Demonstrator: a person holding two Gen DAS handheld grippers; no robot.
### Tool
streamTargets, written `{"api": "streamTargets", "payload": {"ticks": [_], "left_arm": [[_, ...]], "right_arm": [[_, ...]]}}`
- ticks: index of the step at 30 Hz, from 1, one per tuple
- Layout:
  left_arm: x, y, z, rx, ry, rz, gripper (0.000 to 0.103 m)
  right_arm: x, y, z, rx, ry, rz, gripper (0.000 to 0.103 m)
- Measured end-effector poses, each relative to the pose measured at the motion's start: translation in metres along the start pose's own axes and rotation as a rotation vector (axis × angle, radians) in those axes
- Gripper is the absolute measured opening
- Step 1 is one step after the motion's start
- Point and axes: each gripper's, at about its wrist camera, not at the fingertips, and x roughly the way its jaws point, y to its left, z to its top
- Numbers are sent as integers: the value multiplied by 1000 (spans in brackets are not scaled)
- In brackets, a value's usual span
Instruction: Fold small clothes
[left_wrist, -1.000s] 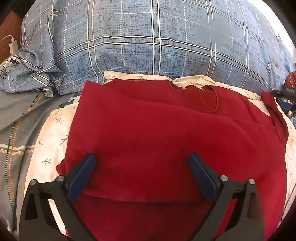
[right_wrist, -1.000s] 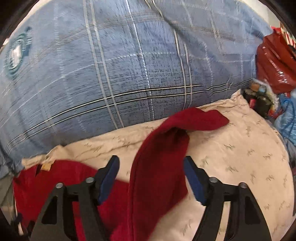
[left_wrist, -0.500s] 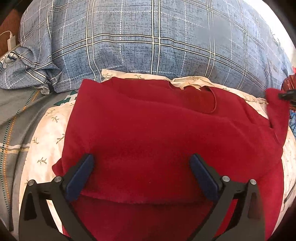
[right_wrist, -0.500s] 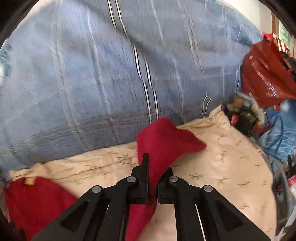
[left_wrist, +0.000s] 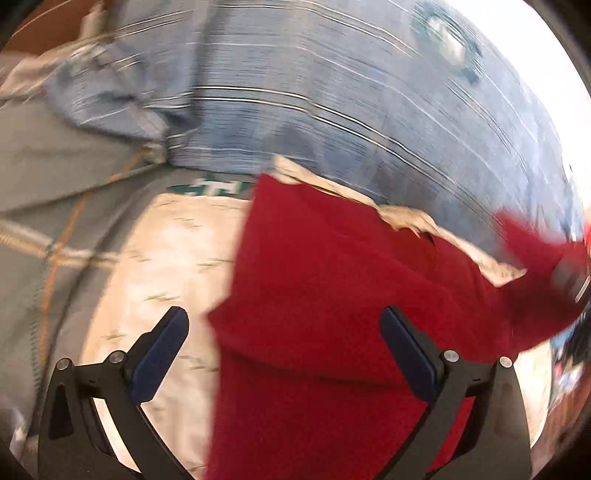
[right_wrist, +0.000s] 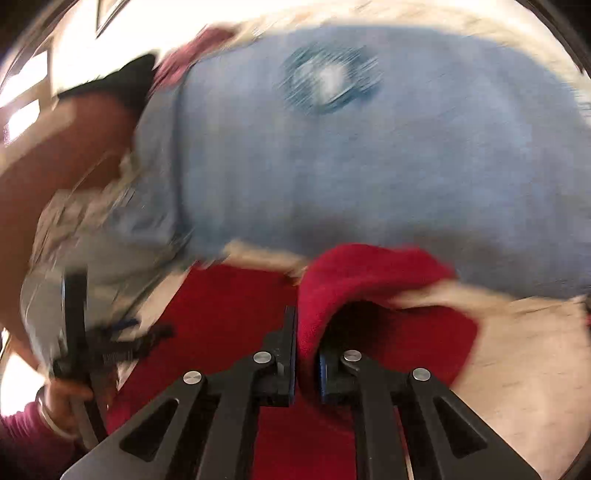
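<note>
My right gripper (right_wrist: 306, 354) is clamped on the sleeve (right_wrist: 354, 273) of the red top (left_wrist: 332, 295); its jaws have just eased a touch wider, yet the cloth is pinched between the pads. The sleeve rises out of the jaws and arches over to the right, lifted clear of the cream pillow (right_wrist: 517, 369). From my left camera the same sleeve (left_wrist: 535, 280) shows at the right edge, held up and doubling back toward the body of the top.

The top lies flat on the cream pillow (left_wrist: 166, 258), in front of the blue plaid bedding (left_wrist: 314, 110). Its long axis runs from the near edge up and to the right, neckline end farthest from me, against the plaid.

My left gripper (left_wrist: 284, 332) has its jaws wide apart, gripping nothing: the left pad sits over bare pillow, the right over red cloth. Both views are blurred.
</note>
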Motion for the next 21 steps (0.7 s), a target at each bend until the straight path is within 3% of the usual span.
{"api": "streamTargets", "payload": {"ticks": [2, 4, 5, 7, 9, 12, 16, 21], "left_arm": [[-3, 12, -1, -23, 7, 10, 103], [-7, 20, -4, -16, 8, 25, 103], [-9, 22, -4, -8, 5, 30, 103], [-12, 24, -5, 14, -6, 39, 103], [-12, 25, -3, 12, -12, 29, 103], [-10, 13, -1, 17, -11, -22, 103], [-13, -11, -1, 78, -30, -34, 103], [-16, -14, 0, 63, -25, -54, 103]], "right_arm": [[50, 34, -31, -32, 129, 54, 14], [81, 49, -59, -36, 241, 69, 33], [86, 52, -68, -39, 264, 64, 35], [72, 56, -79, -62, 191, 55, 46], [58, 50, -82, -43, 186, 90, 53], [40, 37, -81, -12, 167, 91, 54], [30, 13, -68, 73, 110, 65, 54], [75, -12, -47, 222, 115, 138, 56]]}}
